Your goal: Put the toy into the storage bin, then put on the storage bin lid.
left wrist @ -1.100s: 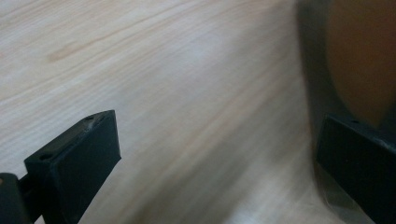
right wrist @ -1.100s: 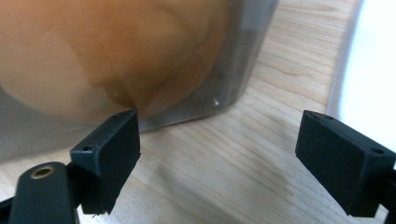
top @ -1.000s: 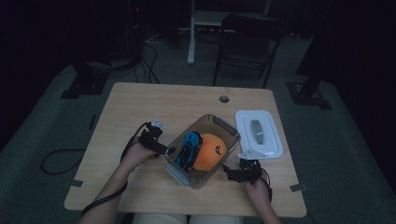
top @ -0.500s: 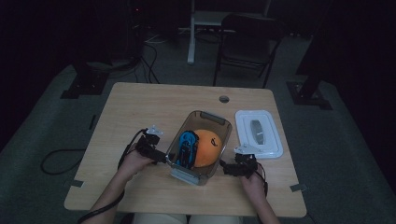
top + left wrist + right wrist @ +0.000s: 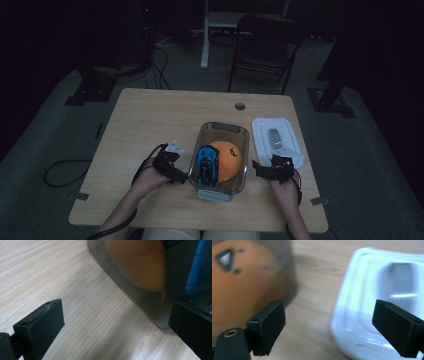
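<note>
A clear plastic container (image 5: 220,162) is seen standing on the wooden table (image 5: 150,120), a little toward five o'clock of the table's middle, its long axis running from six to twelve o'clock. Inside it an orange ball-like object (image 5: 227,159) is lodged on the three o'clock side, with a blue and black object (image 5: 206,165) pressed against it on the nine o'clock side. The left gripper (image 5: 176,172) is held at the container's nine o'clock wall, near its six o'clock corner; in the left gripper view (image 5: 115,327) its jaws are spread wide, with bare table between them, one jaw lying just at the container's lower edge, though contact cannot be told, and nothing is grasped. The right gripper (image 5: 264,169) is held at three o'clock of the container, between it and a white lid (image 5: 277,142) that lies flat on the table beside it. In the right gripper view (image 5: 329,325) its jaws are likewise set wide apart and nothing is held, the container wall being seen at ten o'clock and the lid at two o'clock, with a strip of table between them.
</note>
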`<control>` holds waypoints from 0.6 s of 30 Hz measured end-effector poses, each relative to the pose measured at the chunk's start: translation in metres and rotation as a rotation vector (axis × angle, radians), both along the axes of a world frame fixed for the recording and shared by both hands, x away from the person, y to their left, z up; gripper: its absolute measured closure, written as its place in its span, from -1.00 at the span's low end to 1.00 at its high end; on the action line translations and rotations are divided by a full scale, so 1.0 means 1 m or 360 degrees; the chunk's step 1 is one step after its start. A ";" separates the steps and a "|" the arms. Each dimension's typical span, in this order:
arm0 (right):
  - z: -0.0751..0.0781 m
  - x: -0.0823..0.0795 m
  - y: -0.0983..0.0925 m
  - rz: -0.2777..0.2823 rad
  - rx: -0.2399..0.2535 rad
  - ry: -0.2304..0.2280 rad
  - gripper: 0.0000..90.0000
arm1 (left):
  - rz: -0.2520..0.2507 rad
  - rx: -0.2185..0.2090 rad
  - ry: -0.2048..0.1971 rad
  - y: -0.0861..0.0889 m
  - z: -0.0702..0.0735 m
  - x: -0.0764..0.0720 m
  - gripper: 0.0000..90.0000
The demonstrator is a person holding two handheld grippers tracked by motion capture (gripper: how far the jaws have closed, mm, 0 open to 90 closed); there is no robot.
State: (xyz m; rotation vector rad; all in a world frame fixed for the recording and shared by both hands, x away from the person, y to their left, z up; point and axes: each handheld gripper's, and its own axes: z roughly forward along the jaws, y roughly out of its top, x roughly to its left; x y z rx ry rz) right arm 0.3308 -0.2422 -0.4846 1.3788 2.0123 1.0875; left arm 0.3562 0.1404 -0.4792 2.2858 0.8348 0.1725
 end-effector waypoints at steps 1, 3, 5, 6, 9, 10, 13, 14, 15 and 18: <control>0.001 0.001 -0.003 -0.0035 -0.0002 -0.0004 -0.75 | 0.0000 -0.0007 -0.0021 0.000 -0.001 0.001 -0.98; 0.003 0.004 -0.010 -0.0067 -0.0018 0.0002 -0.75 | 0.0007 -0.0042 -0.0041 0.002 -0.003 0.004 -0.98; 0.005 0.007 -0.016 -0.0122 -0.0034 -0.0008 -0.73 | 0.0018 -0.0048 -0.0051 0.002 -0.004 0.006 -0.98; 0.005 0.007 -0.016 -0.0122 -0.0034 -0.0008 -0.73 | 0.0020 -0.0042 -0.0067 0.002 -0.005 0.008 -0.98; 0.008 0.015 -0.029 -0.0198 -0.0066 0.0006 -0.69 | 0.0008 -0.0052 -0.0121 0.000 -0.010 0.013 -0.98; 0.008 0.018 -0.033 -0.0221 -0.0067 0.0006 -0.67 | 0.0009 -0.0052 -0.0132 0.000 -0.011 0.014 -0.98; 0.006 0.027 -0.042 -0.0274 -0.0048 0.0033 -0.65 | 0.0035 -0.0089 -0.0164 0.001 -0.015 0.016 -0.98; 0.006 0.027 -0.042 -0.0274 -0.0048 0.0033 -0.65 | 0.0035 -0.0089 -0.0164 0.001 -0.015 0.016 -0.98; 0.003 0.033 -0.047 -0.0305 -0.0049 0.0059 -0.59 | 0.0042 -0.0102 -0.0168 0.001 -0.016 0.016 -0.98; -0.002 0.042 -0.052 -0.0335 -0.0049 0.0087 -0.56 | 0.0049 -0.0113 -0.0186 0.001 -0.018 0.017 -0.98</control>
